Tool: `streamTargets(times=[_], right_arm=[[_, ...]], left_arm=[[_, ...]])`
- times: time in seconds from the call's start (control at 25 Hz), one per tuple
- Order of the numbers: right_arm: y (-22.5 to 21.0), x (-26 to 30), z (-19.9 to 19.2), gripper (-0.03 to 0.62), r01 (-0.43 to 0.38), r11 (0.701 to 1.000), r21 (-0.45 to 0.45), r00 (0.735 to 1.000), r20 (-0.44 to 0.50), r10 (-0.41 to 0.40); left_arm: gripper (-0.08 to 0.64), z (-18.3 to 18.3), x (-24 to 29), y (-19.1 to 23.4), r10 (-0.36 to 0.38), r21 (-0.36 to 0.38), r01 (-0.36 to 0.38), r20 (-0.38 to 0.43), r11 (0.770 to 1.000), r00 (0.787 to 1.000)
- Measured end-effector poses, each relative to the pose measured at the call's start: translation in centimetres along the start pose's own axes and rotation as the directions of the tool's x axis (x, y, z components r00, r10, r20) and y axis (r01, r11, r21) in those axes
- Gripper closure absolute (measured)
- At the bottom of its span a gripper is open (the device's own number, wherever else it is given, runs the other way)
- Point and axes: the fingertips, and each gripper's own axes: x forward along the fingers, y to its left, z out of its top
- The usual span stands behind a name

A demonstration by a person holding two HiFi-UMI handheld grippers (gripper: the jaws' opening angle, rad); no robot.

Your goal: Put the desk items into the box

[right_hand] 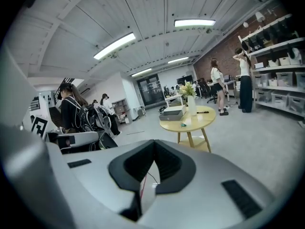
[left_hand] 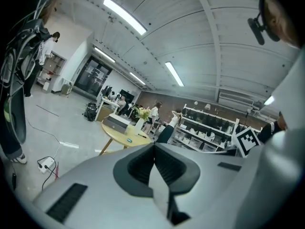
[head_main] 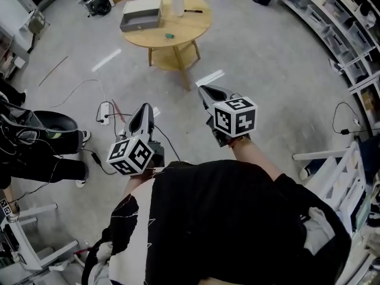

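Observation:
A round wooden table (head_main: 196, 22) stands across the floor, well ahead of both grippers. On it lie an open grey box (head_main: 141, 18), a white vase with a plant (head_main: 177, 2), a dark pen (head_main: 193, 10) and a small teal item (head_main: 170, 36). My left gripper (head_main: 146, 106) and right gripper (head_main: 203, 89) hover over the floor, pointing towards the table, both shut and empty. The left gripper view shows shut jaws (left_hand: 154, 146) with the box (left_hand: 116, 123) far beyond. The right gripper view shows shut jaws (right_hand: 154, 142), the box (right_hand: 172, 113) and the vase (right_hand: 191, 106).
A power strip with cables (head_main: 104, 113) lies on the floor to the left. Someone in dark clothes (head_main: 35, 144) sits at the far left. Storage shelves (head_main: 332, 16) line the right side, and a white frame (head_main: 332, 159) stands near right. People stand beyond the table.

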Motion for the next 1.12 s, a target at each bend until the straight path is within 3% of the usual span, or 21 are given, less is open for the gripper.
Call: streamTargets(times=[0.32,0.52,0.72,0.88,1.12], right_arm=[[0.5,2.7,0.2,0.588,-0.009,1.000,0.020,1.000,-0.007,0.009],[0.8,3.9,-1.8,0.588,-0.016,1.000,0.018,0.997,-0.071,0.018],[-0.8,4.6,-2.7,0.587,-0.026,0.999,0.043,0.995,-0.100,0.030],[-1.2,7.0,-1.1,0.588,-0.062,0.997,0.039,0.993,-0.101,0.066],[-2.8,11.4,3.1,0.586,-0.098,0.995,0.020,0.990,-0.096,0.099]], left_arm=[[0.551,1.2,1.1,1.6,-0.017,0.022,0.017,-0.006,1.000,1.000],[0.551,-0.1,1.6,2.7,-0.010,-0.034,0.009,-0.027,0.999,1.000],[0.551,-1.2,2.7,2.3,-0.004,-0.034,0.003,-0.042,0.999,0.999],[0.551,-0.2,3.9,3.5,0.028,-0.096,-0.031,-0.027,0.995,0.999],[0.551,2.9,6.3,6.2,0.115,-0.096,-0.113,0.021,0.989,0.993]])
